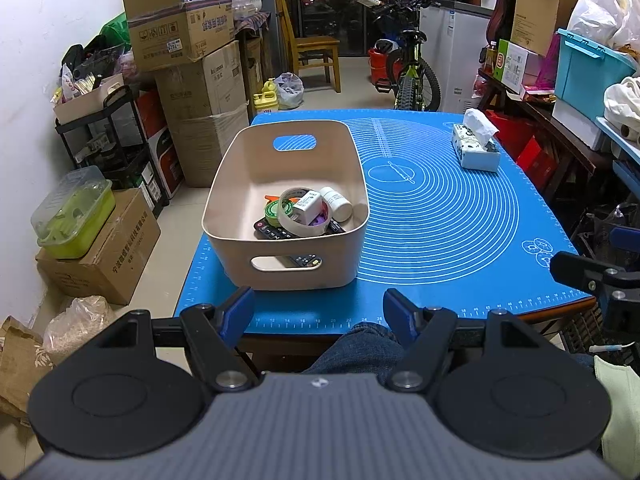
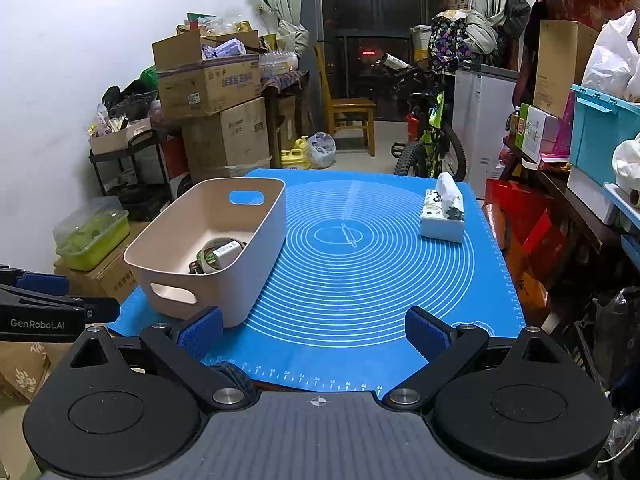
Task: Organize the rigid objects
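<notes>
A beige plastic bin [image 1: 240, 184] stands on the left of the blue mat [image 1: 440, 216]; it also shows in the right wrist view [image 2: 264, 240]. It holds a roll of clear tape [image 1: 285, 216], a white bottle [image 1: 337, 202], a small white box [image 1: 307, 205], a green round lid [image 1: 271, 211] and black remotes [image 1: 276, 233]. My left gripper [image 1: 318, 314] is open and empty, at the table's near edge in front of the bin. My right gripper [image 2: 314, 334] is open and empty, above the mat's near edge, right of the bin.
A tissue box [image 1: 476, 146] sits at the mat's far right, also in the right wrist view [image 2: 443, 216]. Stacked cardboard boxes [image 1: 192, 60] line the left wall. A bicycle [image 1: 412, 68], a chair [image 1: 312, 52] and shelves with a blue crate [image 1: 588, 76] lie beyond.
</notes>
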`<state>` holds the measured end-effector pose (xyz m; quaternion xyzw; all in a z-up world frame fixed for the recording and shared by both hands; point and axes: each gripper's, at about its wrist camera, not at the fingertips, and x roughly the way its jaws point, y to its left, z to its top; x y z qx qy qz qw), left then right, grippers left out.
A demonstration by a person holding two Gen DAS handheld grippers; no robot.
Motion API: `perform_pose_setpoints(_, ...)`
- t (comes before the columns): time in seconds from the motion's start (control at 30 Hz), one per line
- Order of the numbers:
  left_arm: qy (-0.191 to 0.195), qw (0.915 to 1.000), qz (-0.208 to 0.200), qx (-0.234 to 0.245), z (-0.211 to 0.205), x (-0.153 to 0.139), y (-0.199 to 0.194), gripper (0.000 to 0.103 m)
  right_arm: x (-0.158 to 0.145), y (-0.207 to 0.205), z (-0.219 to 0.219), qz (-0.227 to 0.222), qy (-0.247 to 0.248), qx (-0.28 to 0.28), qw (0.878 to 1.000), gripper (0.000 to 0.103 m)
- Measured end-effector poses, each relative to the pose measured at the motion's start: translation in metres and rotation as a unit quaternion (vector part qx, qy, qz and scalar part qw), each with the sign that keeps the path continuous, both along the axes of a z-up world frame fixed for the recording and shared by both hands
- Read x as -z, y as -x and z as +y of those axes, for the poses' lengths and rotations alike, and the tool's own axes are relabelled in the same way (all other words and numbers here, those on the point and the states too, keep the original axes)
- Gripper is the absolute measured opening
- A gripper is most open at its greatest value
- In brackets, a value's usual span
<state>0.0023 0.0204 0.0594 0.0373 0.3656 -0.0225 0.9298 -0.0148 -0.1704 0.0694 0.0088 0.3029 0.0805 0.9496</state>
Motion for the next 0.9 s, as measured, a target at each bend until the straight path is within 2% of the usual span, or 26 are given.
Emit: perform_pose_setpoints(0.9, -0.004, 1.0000, 0.000, 0.008, -0.0007, -0.0073, 0.0019, 0.072, 0.0030, -0.0001, 0.0018, 0.002, -0.004, 0.002, 1.000, 0.097)
